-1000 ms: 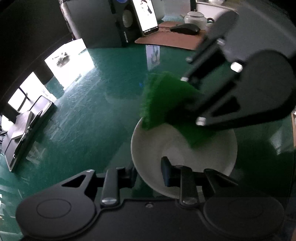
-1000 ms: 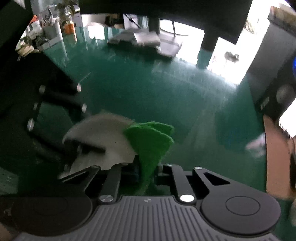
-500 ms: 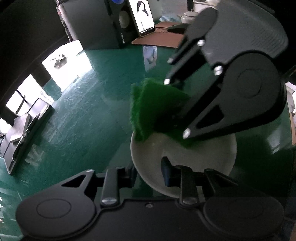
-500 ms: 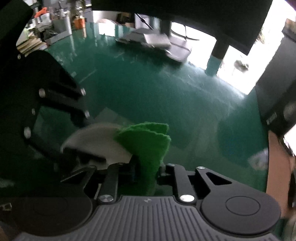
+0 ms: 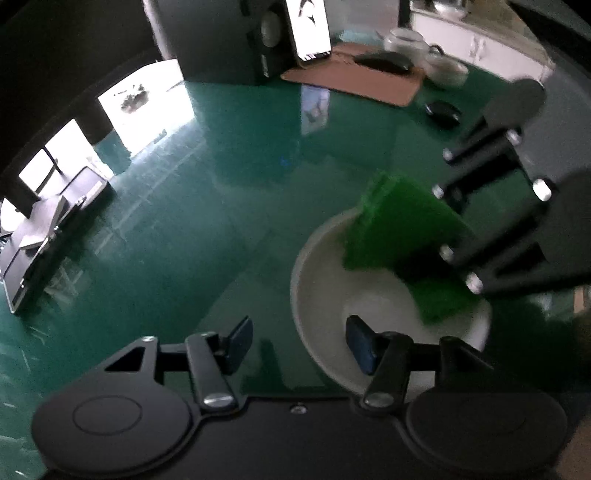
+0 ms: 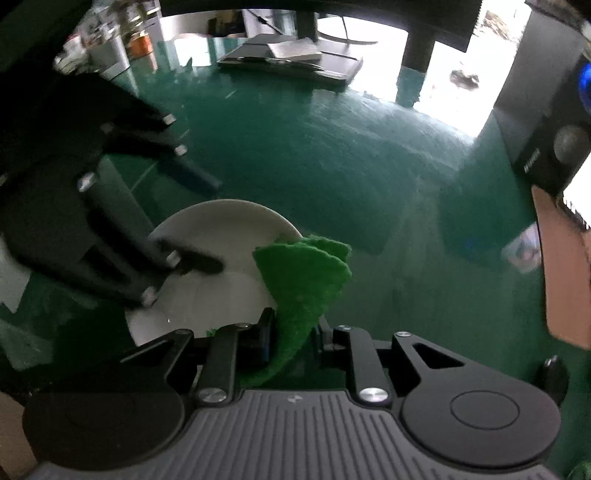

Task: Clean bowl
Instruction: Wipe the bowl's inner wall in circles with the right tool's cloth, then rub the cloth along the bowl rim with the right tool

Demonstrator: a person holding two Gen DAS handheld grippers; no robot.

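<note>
A white bowl [image 5: 369, 302] [image 6: 221, 229] stands on the green table. My left gripper [image 5: 300, 345] straddles its near rim. Its jaws are opening, and neither pad presses on the rim. One finger [image 5: 360, 349] is inside the bowl and the other [image 5: 240, 343] is outside. My right gripper [image 6: 295, 339] is shut on a folded green cloth [image 6: 306, 273] [image 5: 399, 221], and its jaws are closing tighter on it. The cloth hangs over the bowl's far right side and its lower end reaches inside. In the right wrist view my left gripper [image 6: 203, 221] comes in from the left over the bowl.
At the back of the table are a dark speaker [image 5: 221, 37], a lit phone [image 5: 310, 29], a brown mat [image 5: 354, 77] with a mouse [image 5: 384, 61], and a white teapot [image 5: 406, 40]. A laptop stand [image 5: 44, 236] sits far left.
My left gripper's jaws have spread apart and let go of the bowl's rim. The right gripper with the cloth has swung to the right side of the bowl.
</note>
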